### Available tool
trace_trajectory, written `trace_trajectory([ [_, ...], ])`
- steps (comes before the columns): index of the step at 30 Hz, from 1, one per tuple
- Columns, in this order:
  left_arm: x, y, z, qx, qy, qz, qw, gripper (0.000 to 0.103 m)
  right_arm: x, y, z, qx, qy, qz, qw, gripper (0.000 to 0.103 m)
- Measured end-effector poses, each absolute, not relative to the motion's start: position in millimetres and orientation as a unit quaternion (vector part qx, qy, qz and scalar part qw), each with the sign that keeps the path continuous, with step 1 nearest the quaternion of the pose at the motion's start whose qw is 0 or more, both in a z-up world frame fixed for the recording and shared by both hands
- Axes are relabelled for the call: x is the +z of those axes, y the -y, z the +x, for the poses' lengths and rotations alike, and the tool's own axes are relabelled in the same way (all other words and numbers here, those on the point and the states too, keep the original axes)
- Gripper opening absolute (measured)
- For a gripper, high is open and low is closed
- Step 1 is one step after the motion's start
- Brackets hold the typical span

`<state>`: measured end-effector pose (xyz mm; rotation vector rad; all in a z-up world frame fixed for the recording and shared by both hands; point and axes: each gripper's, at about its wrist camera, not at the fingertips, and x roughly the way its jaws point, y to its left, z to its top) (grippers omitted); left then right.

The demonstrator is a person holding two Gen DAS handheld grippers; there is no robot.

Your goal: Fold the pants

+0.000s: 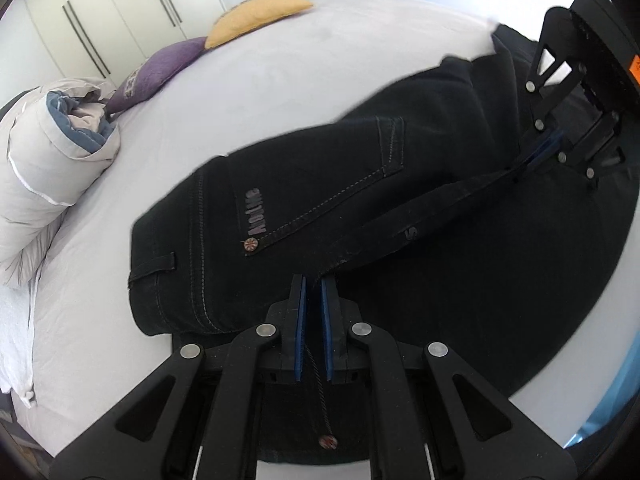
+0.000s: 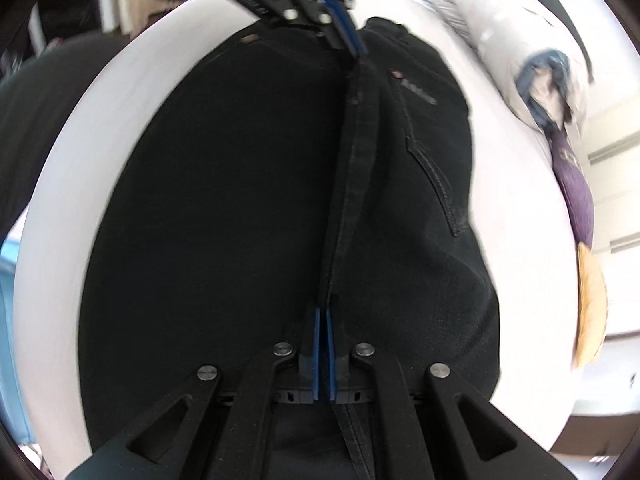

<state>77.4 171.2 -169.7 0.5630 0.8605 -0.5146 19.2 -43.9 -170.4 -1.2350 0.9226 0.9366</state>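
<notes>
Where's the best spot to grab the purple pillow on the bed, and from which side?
Grip the purple pillow by its pointed near corner, coming in from the open sheet. That corner lies clear on the bed, while its other sides meet the yellow pillow and the rolled duvet.

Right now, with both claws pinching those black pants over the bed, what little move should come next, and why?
Probably lower the stretched waistband onto the pants lying on the bed. Both the left gripper and the right gripper are clamped on that edge, which hangs taut above the fabric.

The pants (image 1: 320, 184) lie on the bed (image 1: 280, 60); cushions (image 1: 168, 68) and seemingly a rolled duvet (image 1: 52, 148) behind.
</notes>
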Motion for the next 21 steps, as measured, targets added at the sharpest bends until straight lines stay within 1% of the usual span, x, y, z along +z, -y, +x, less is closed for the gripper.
trace_trajectory([
  [3, -178, -166, 53, -0.252, -0.407, 0.279, 0.833, 0.006, -176, 46, -7, 0.404, -0.391, -0.568, 0.601, 0.004],
  [9, -192, -166, 13, -0.262, -0.411, 0.284, 0.826, 0.006, -173, 46, -41, 0.399, -0.386, -0.576, 0.599, 0.004],
  [18, -193, -182, -13, -0.242, -0.410, 0.287, 0.831, 0.007, -178, 15, -83, 0.398, -0.372, -0.595, 0.591, 0.004],
  [21, -191, -191, -23, -0.238, -0.411, 0.276, 0.835, 0.007, -174, 12, -82, 0.403, -0.367, -0.598, 0.587, 0.004],
])
